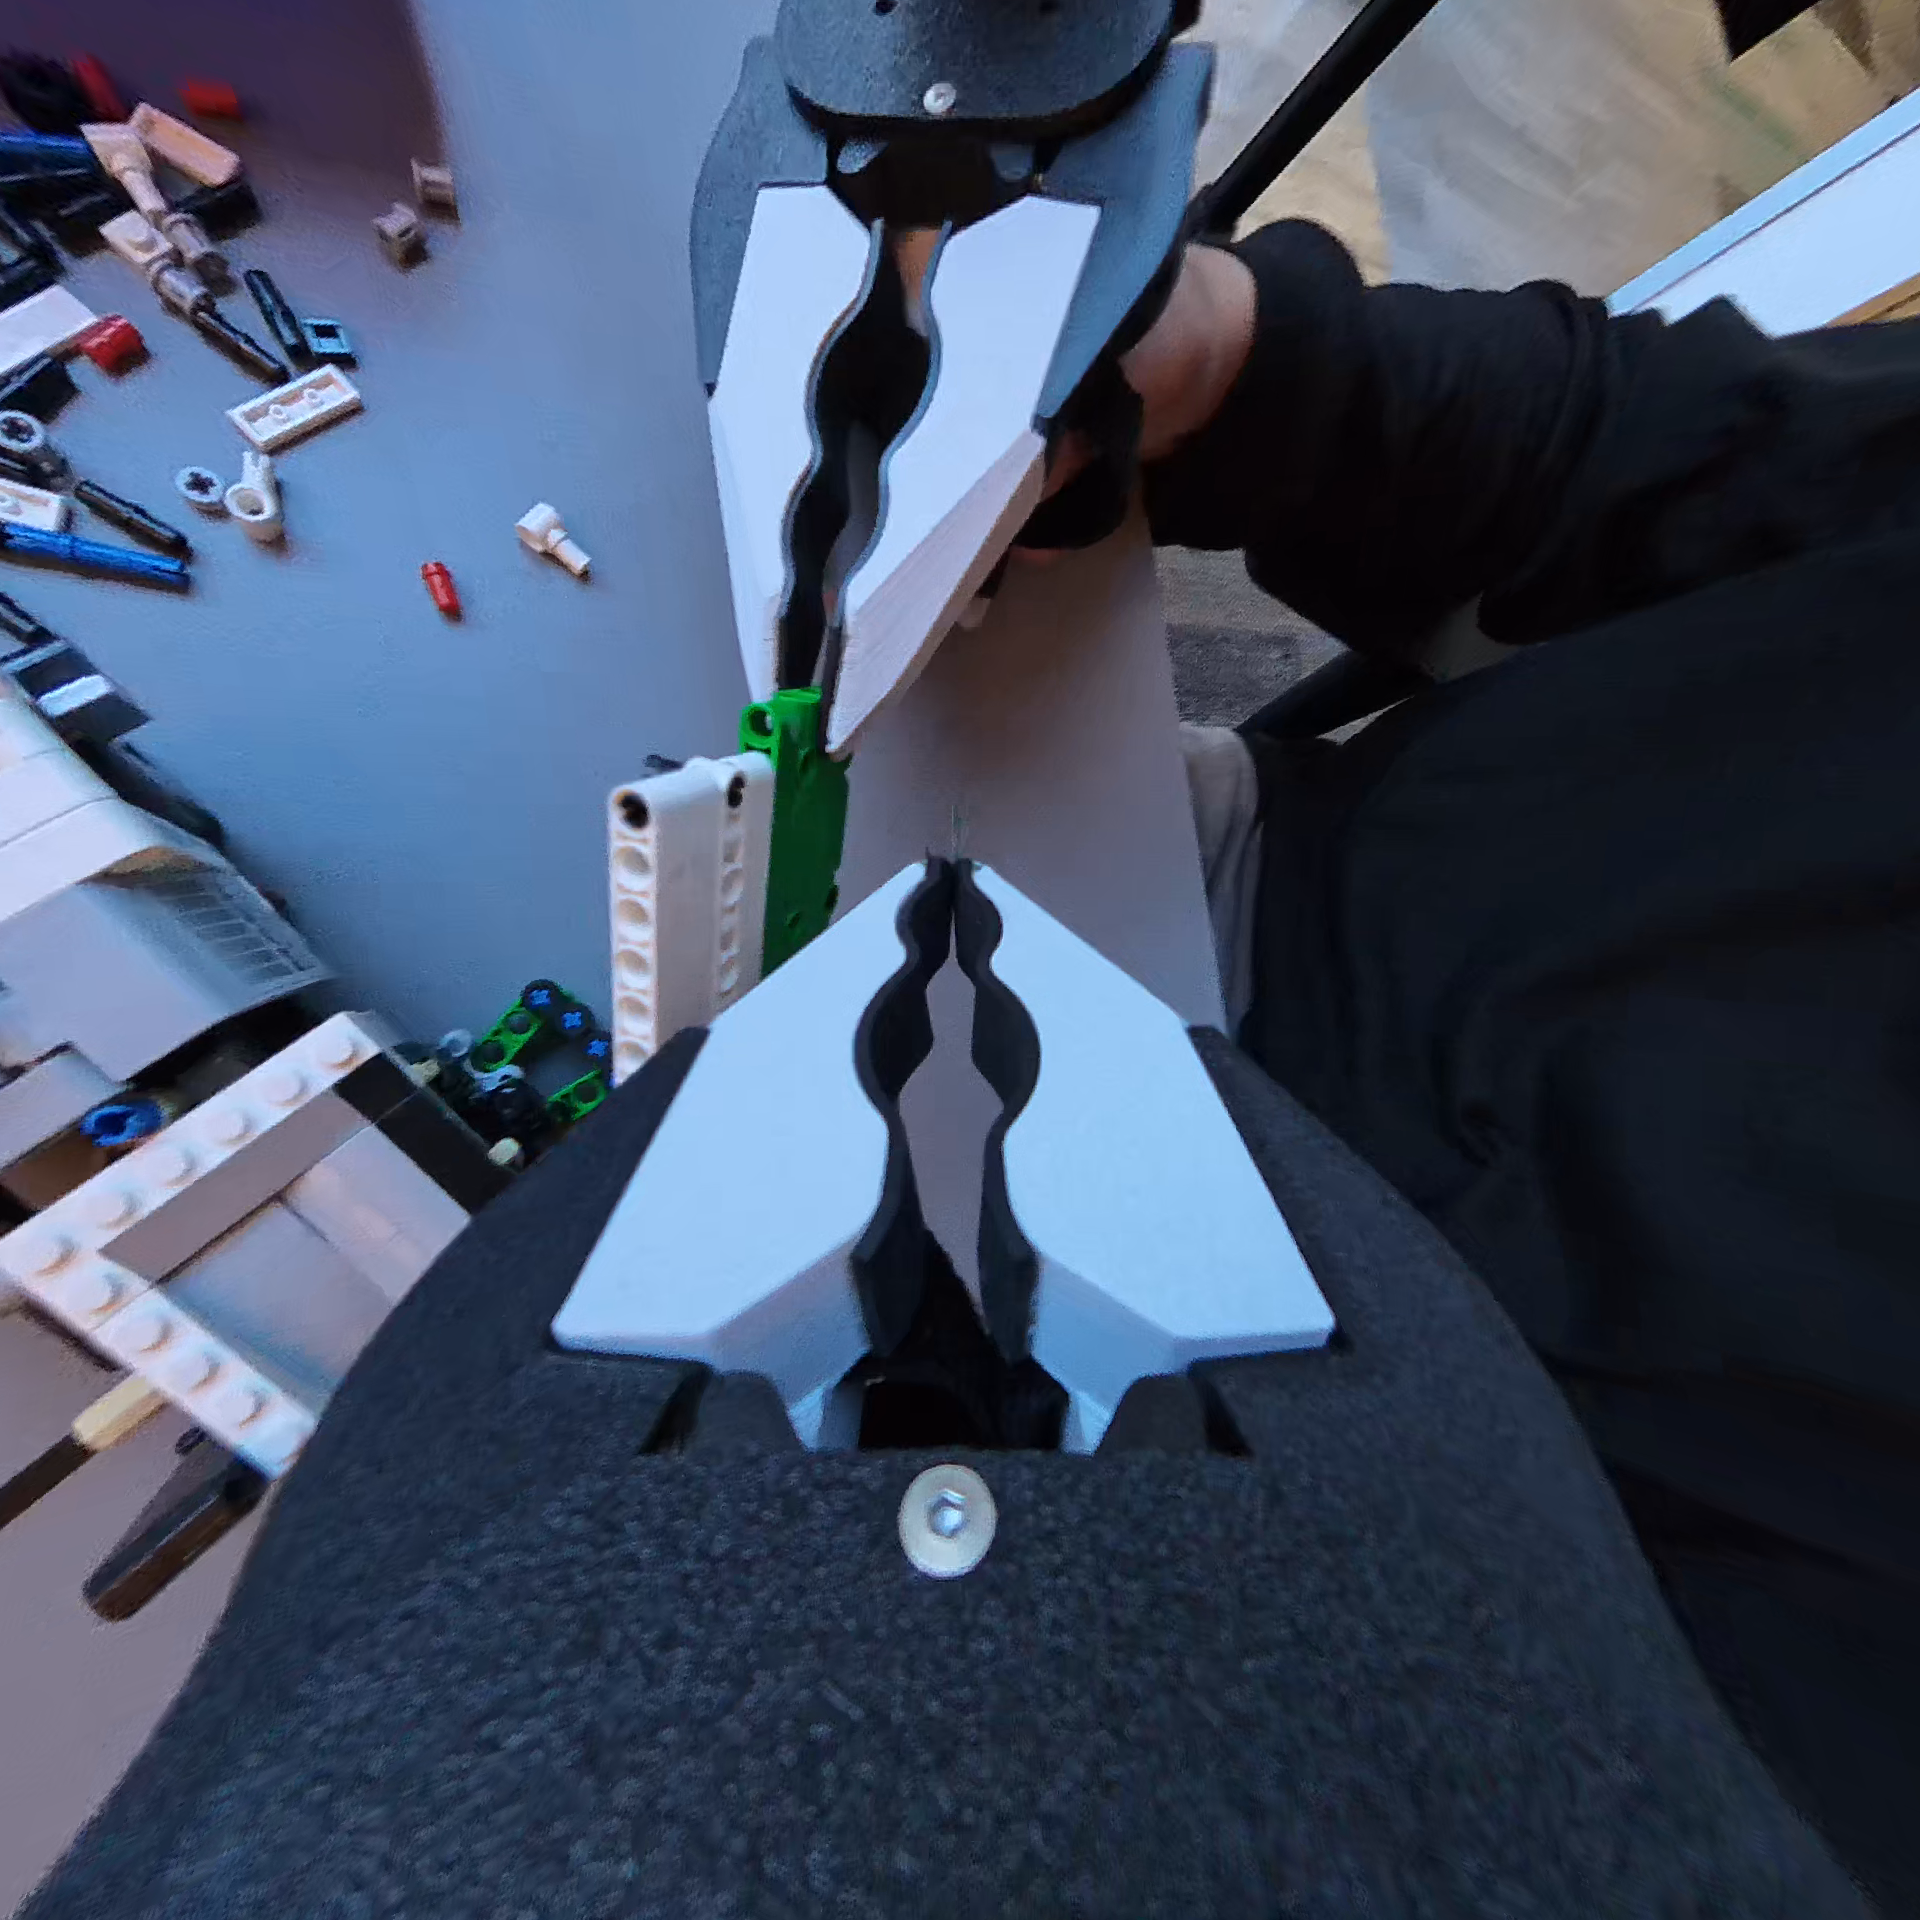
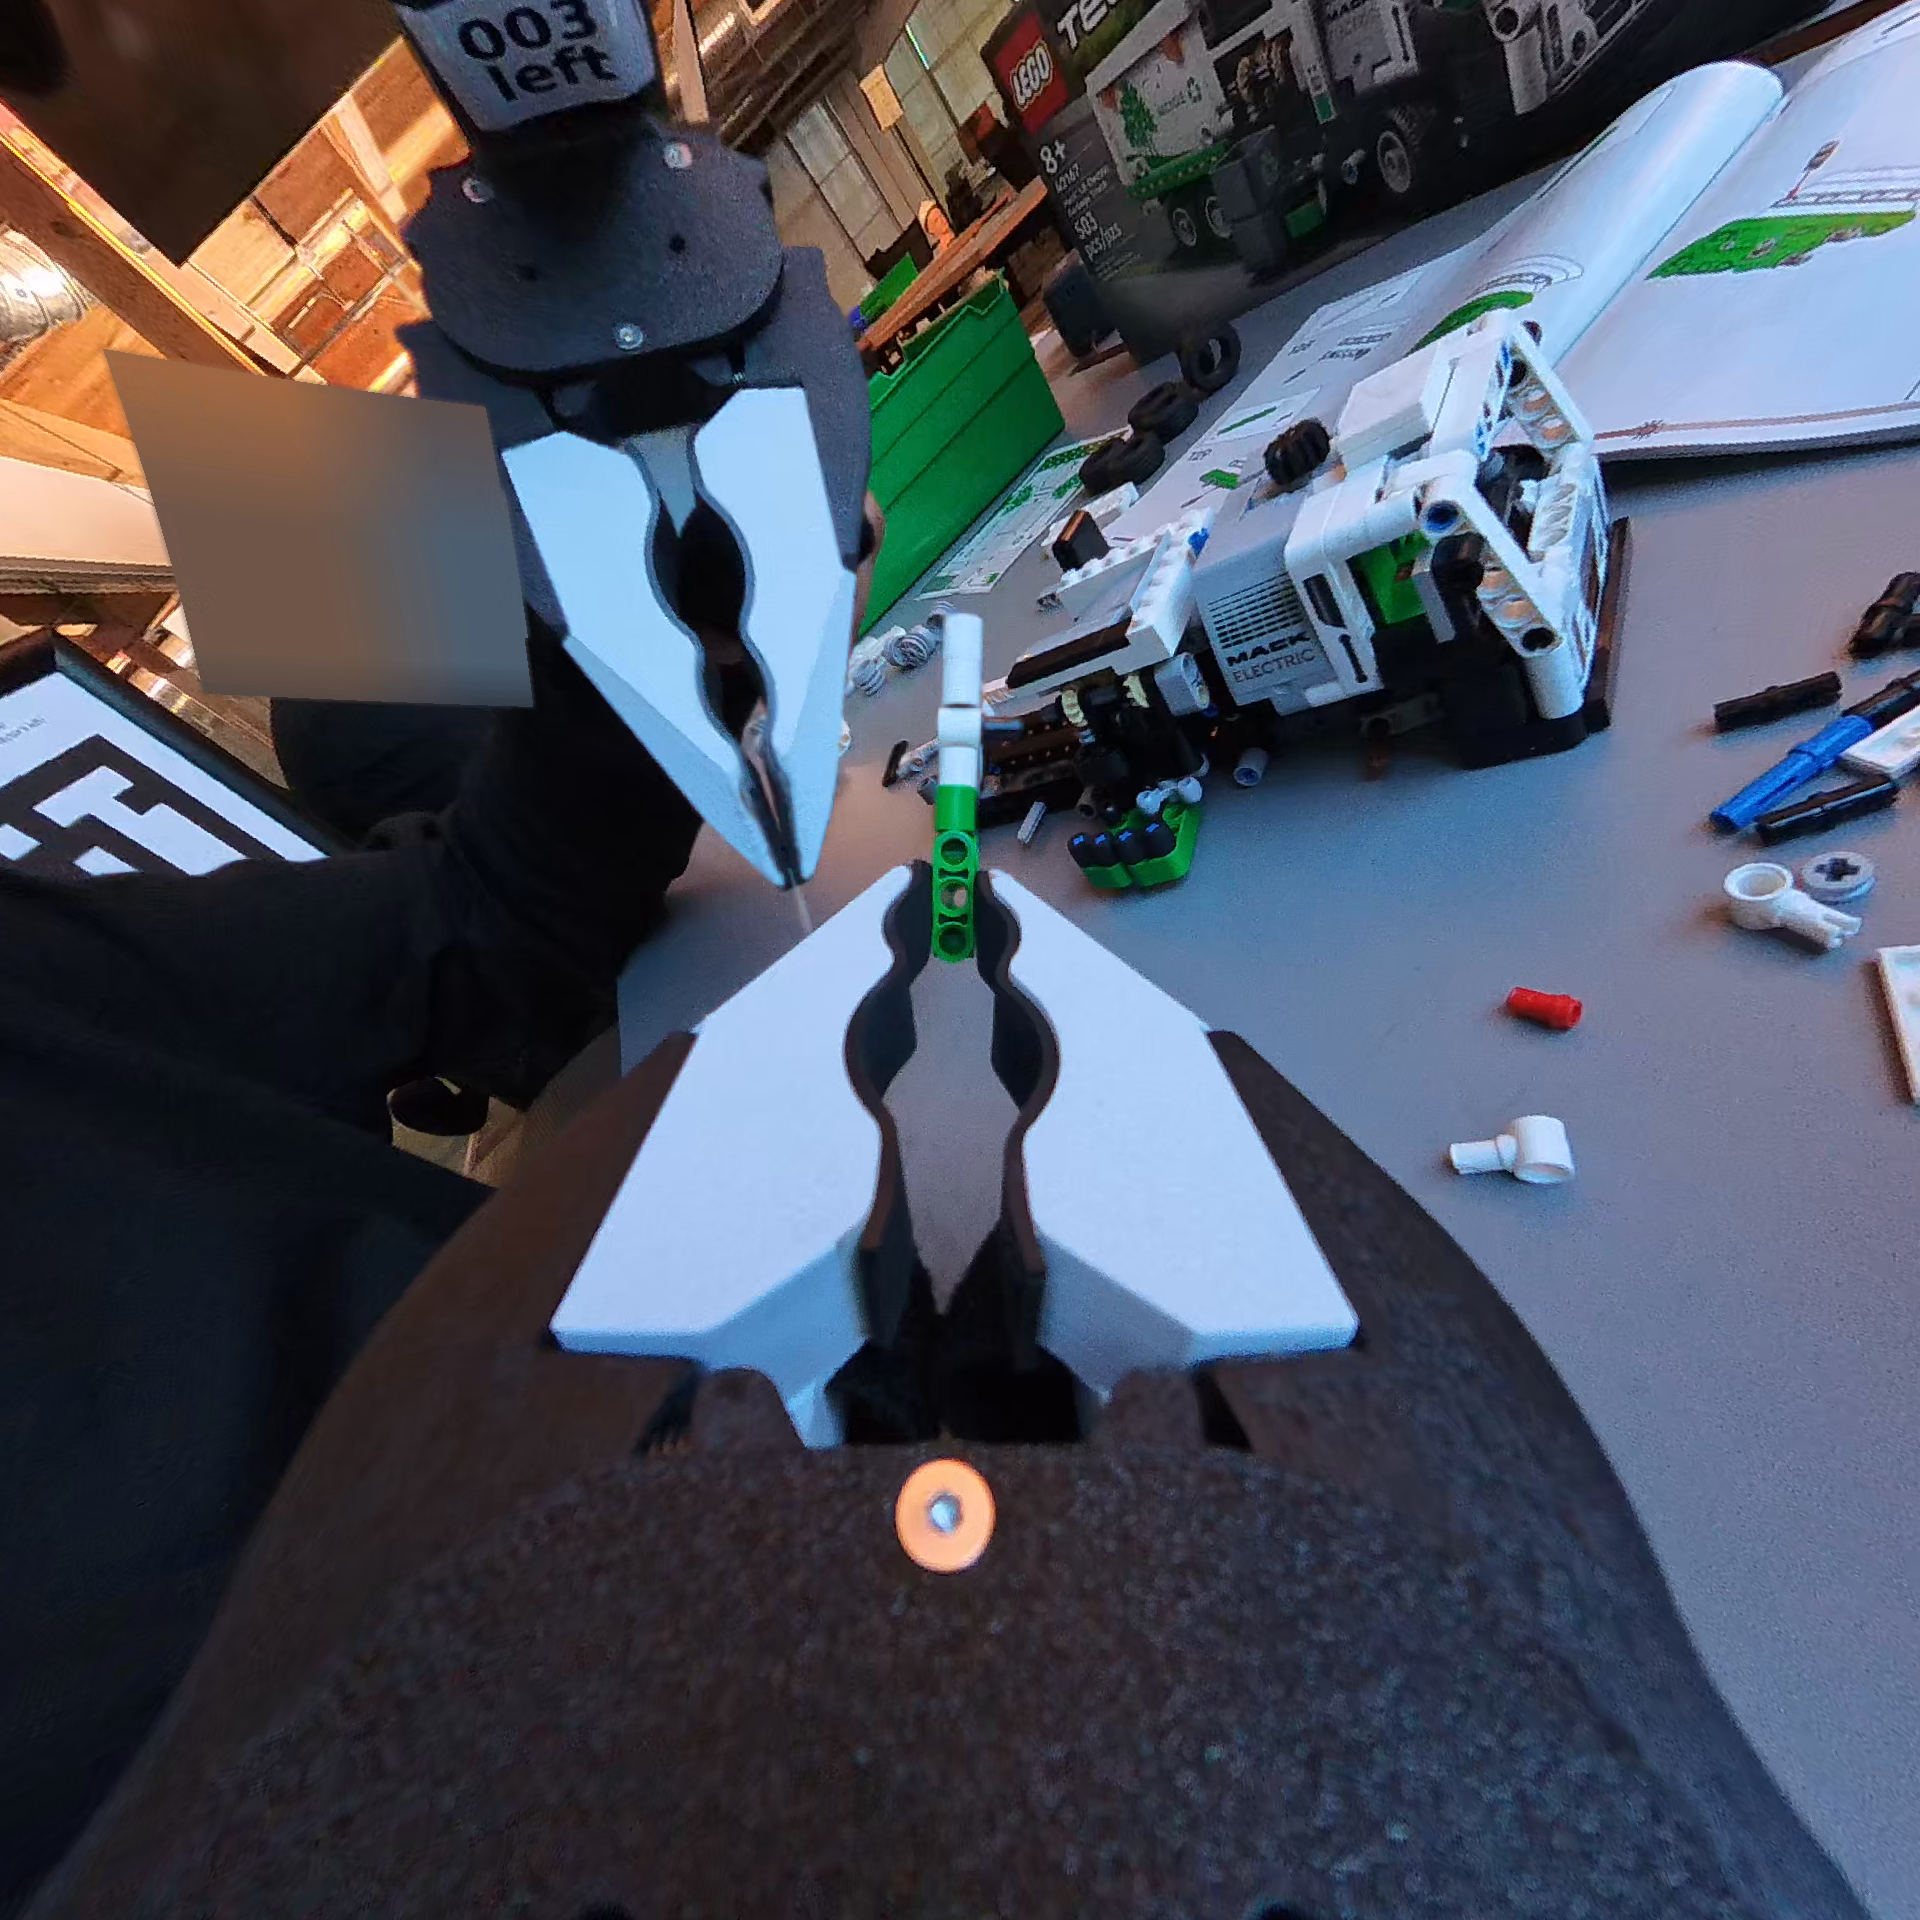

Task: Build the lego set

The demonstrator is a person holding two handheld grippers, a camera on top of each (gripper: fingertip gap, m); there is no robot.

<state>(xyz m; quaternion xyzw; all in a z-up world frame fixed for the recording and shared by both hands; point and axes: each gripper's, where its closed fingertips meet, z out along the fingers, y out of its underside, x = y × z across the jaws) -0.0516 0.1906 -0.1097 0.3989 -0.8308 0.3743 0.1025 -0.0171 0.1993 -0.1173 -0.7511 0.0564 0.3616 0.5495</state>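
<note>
My right gripper [image 2: 951, 883] is shut on a green beam [image 2: 954, 894] that carries white beams [image 2: 958, 707] at its far end, held up above the grey table [image 2: 1351, 1299]. In the left wrist view the right gripper [image 1: 821, 717] comes in from the top, gripping the green beam [image 1: 805, 831] beside the white beams [image 1: 675, 894]. My left gripper [image 1: 951, 868] is shut, with a thin pale piece [image 2: 802, 909] sticking out of its tips. In the right wrist view the left gripper [image 2: 788, 873] sits just left of the green beam, apart from it.
A part-built white truck [image 2: 1403, 582] lies behind, with an open instruction booklet [image 2: 1714, 260], the set's box [image 2: 1195, 135] and a green bin [image 2: 945, 416]. Loose pieces lie at right: a red pin [image 2: 1543, 1006], a white connector [image 2: 1517, 1148], a blue axle [image 2: 1787, 774]. Black sleeves fill the near side. Both grippers' tips are close together, under 4 cm apart. The white connector [image 2: 1517, 1148] is about 10 cm from my right fingertips. Seen from the left wrist view [image 1: 555, 529] as well.
</note>
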